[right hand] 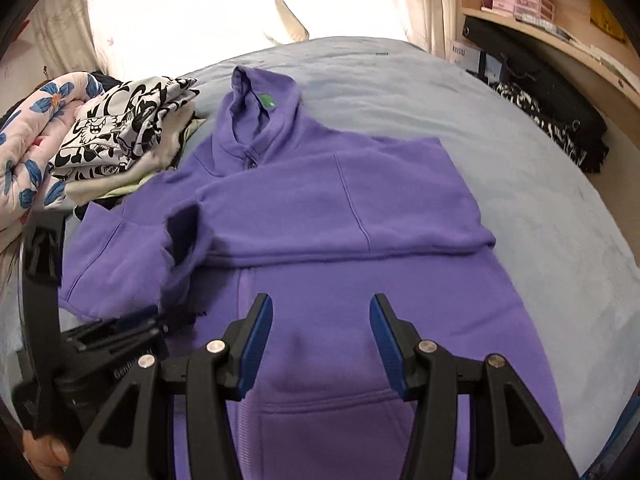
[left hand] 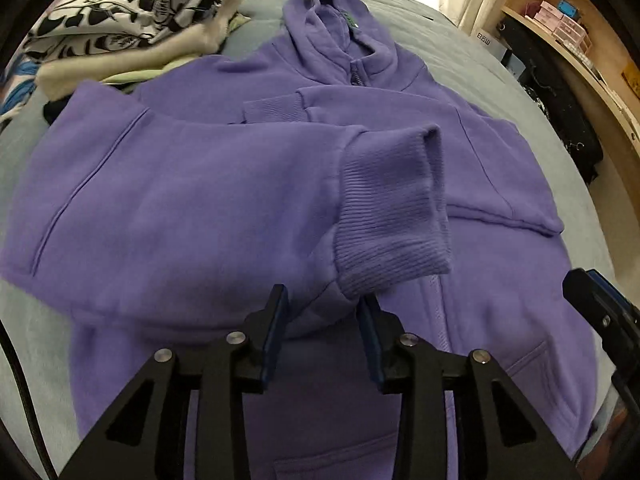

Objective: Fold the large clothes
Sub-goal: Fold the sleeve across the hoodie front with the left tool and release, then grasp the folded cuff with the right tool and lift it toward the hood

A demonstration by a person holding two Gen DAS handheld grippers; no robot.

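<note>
The purple hoodie point(right hand: 340, 216) lies face up on the grey-blue bed point(right hand: 540, 184), hood toward the window, and both sleeves are already laid across the chest — the near one ends in a ribbed cuff point(left hand: 396, 212) that stands a little proud of the body rather than lying flat. The left gripper point(left hand: 324, 340) hovers just at the lower edge of that sleeve with its jaws parted and nothing pinched between the blue pads; cloth shows in the gap, but below it, not in it. The right gripper point(right hand: 322, 344) hangs over the lower front, above the pouch pocket point(right hand: 328, 408), jaws standing wide and empty too. To my eye the next step is bringing the hem up toward the hood, and that is where it could go awry: the loose cuff could slide off the chest as the bottom half lifts, or a pinch that takes only the top layer near the zip would drag the front open and leave the back behind. The pile of folded clothes point(right hand: 128, 128) sits right against the hoodie's shoulder — a sweep on that side could catch it and topple the stack.
</note>
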